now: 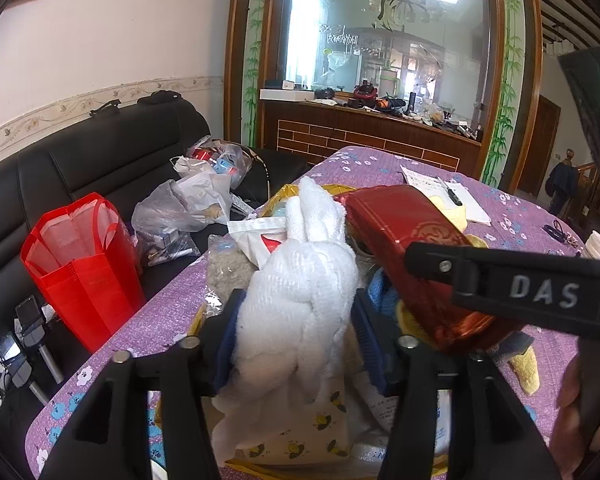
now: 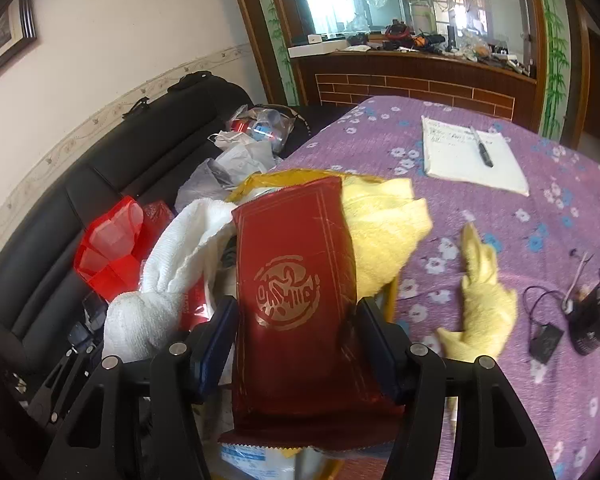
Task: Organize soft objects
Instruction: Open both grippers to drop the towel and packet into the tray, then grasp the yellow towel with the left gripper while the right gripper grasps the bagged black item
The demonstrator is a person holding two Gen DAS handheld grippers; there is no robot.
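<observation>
My left gripper [image 1: 298,320] is shut on a white towel [image 1: 300,280] and holds it above a pile of packets at the table's left edge. My right gripper [image 2: 298,328] is shut on a red foil packet [image 2: 296,280] with a gold seal; the packet also shows in the left wrist view [image 1: 404,248], right of the towel. The white towel shows in the right wrist view [image 2: 168,272], left of the packet. A yellow towel [image 2: 384,232] lies behind the red packet. A second yellow cloth [image 2: 480,304] lies on the purple tablecloth [image 2: 480,208] to the right.
A notepad [image 2: 468,160] with a pen lies farther back on the table. A black sofa [image 1: 100,168] on the left carries a red bag [image 1: 84,264] and plastic bags [image 1: 188,204]. Small black devices [image 2: 592,320] and cables lie at the table's right. A brick-patterned counter [image 2: 412,84] stands behind.
</observation>
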